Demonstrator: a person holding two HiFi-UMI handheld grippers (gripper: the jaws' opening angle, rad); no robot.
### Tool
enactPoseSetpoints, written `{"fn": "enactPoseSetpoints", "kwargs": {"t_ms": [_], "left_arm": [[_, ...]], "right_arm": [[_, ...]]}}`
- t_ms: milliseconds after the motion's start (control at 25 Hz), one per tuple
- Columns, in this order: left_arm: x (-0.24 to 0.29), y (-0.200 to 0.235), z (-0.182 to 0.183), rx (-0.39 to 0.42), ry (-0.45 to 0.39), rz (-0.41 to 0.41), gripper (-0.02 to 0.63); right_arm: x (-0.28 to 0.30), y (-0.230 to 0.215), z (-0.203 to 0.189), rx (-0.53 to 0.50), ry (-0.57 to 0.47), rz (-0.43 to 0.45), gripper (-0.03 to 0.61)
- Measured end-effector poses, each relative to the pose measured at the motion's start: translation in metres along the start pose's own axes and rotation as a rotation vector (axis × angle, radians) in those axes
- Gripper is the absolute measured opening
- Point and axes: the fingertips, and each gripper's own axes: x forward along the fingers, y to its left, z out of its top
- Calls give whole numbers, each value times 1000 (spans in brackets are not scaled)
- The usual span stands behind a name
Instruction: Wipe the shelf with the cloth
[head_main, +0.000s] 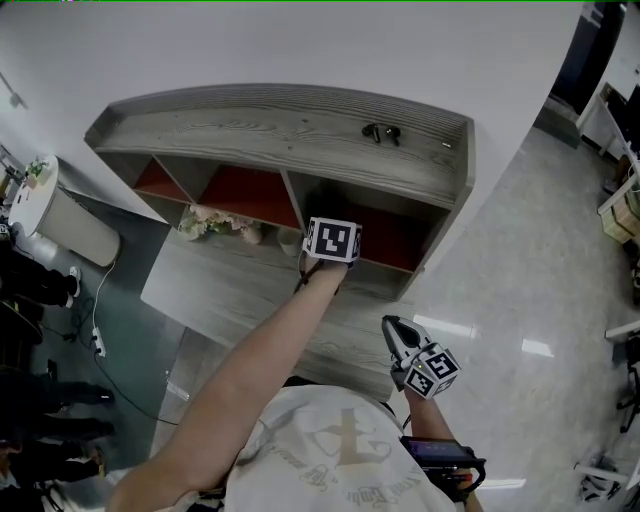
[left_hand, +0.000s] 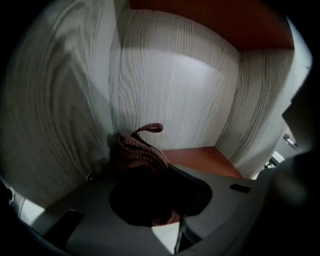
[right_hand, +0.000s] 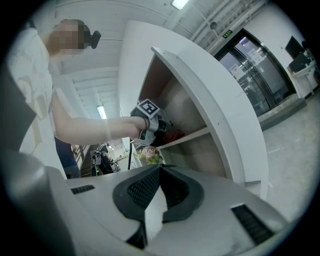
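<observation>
- Left gripper (left_hand: 152, 190) is clenched on the reddish cloth (left_hand: 136, 151), which is pressed into a compartment corner at 10 o'clock in its view.
- That compartment is the shelf's (head_main: 280, 130) rightmost, at its 5 o'clock in the head view.
- Right gripper (head_main: 397, 333), jaws closed on nothing, is at 5 o'clock from the left.

The person wears a white short-sleeved T-shirt (head_main: 330, 450) with a pale beige print on the chest, and a black strap (head_main: 445, 465) around the right wrist. The left gripper (left_hand: 150, 197) and right gripper (right_hand: 159, 172) have light grey shells, black textured pads (right_hand: 137, 187) and black-and-white square-marker cubes (head_main: 332, 241).
</observation>
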Motion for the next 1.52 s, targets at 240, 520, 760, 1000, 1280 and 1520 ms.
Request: {"fn": "enactPoseSetpoints", "kwargs": {"t_ms": [240, 520, 760, 1000, 1280, 1520], "left_arm": [[-22, -4, -15, -1, -6, -18, 86], [-45, -3, -36, 22, -18, -60, 86], [-66, -10, -59, 27, -95, -166, 86], [-95, -5, -82, 14, -189, -246, 86], [-120, 21, -100, 26, -219, -274, 86], [-138, 51, -104, 8, -252, -325, 87]], "right_arm": [[-5, 6, -1, 8, -19, 5, 5], [-3, 9, -3, 28, -44, 8, 5], [0, 19, -12, 37, -35, 10, 5], [7, 28, -22, 32, -10, 16, 5], [29, 41, -18, -1, 6, 36, 5], [56, 58, -18, -13, 12, 31, 5]]}}
